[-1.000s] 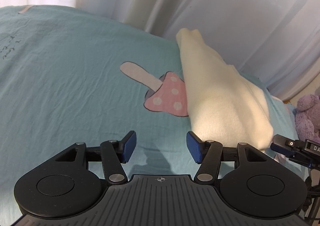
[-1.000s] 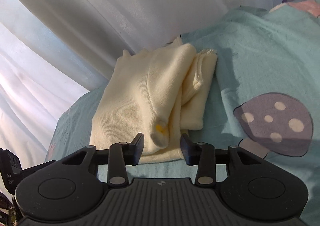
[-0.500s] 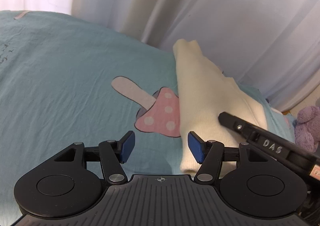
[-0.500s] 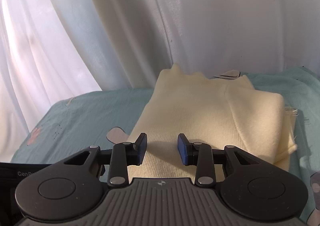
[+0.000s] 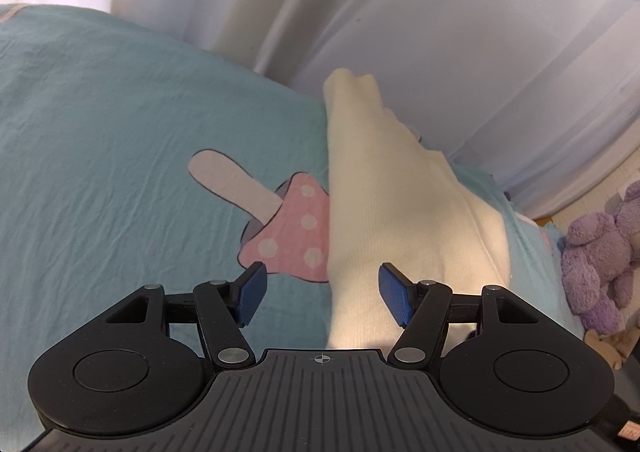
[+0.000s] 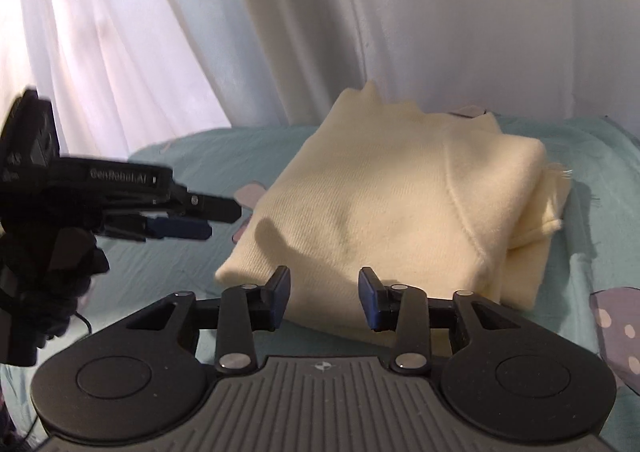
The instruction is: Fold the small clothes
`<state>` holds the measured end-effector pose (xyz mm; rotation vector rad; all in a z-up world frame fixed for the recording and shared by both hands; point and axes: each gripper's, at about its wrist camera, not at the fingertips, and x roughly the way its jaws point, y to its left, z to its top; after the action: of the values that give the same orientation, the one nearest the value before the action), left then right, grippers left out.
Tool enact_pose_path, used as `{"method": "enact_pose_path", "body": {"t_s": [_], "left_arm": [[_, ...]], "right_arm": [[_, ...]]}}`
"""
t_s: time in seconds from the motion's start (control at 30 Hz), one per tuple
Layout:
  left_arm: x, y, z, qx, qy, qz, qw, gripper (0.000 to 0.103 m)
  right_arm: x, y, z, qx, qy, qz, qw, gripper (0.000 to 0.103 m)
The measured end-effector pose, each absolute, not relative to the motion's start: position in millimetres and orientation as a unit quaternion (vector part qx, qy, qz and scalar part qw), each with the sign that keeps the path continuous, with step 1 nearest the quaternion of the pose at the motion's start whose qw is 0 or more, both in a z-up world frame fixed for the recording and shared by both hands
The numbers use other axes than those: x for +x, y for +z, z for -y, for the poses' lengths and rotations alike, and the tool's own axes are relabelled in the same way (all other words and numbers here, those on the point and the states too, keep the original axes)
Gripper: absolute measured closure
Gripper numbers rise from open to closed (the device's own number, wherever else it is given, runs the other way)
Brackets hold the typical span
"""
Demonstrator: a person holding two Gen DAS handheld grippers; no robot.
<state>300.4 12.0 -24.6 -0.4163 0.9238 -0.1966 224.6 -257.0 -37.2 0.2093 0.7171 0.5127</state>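
Mushroom-print sheet, curtain, purple plush.

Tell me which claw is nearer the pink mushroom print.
Left. The left claw hovers open right by the pink mushroom print; the right claw, also open, sits across the cream garment from it.

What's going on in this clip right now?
A person with a handheld gripper in each hand is folding clothes on a bed with a teal sheet. A cream knit garment lies folded into a compact bundle near the white curtain. Both the left gripper and the right gripper are open and holding nothing; they hover just short of the bundle's near edge. A purple plush toy sits off to the side.
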Motion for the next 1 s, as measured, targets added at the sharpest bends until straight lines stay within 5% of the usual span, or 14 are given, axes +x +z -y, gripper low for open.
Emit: {"method": "enact_pose_path", "body": {"t_s": [0.03,0.13,0.47,1.0], "left_arm": [[302.3,-24.6,-12.8,-0.197,-0.092,-0.443,0.87,0.035],[309.4,-24.6,-10.2,-0.183,-0.081,-0.442,0.874,0.036],[360.5,-33.9,3.7,-0.232,-0.139,-0.452,0.85,0.049],[388.9,-48.7,17.7,-0.235,-0.165,-0.452,0.844,0.052]], "right_arm": [[224.0,-34.4,273.2,0.124,0.226,-0.332,0.907,0.039],[234.9,-34.2,323.1,0.206,0.164,-0.329,0.907,0.037],[297.8,-94.7,405.2,0.454,0.149,-0.385,0.79,0.045],[350.5,-96.4,356.5,0.417,0.201,-0.418,0.782,0.054]]}}
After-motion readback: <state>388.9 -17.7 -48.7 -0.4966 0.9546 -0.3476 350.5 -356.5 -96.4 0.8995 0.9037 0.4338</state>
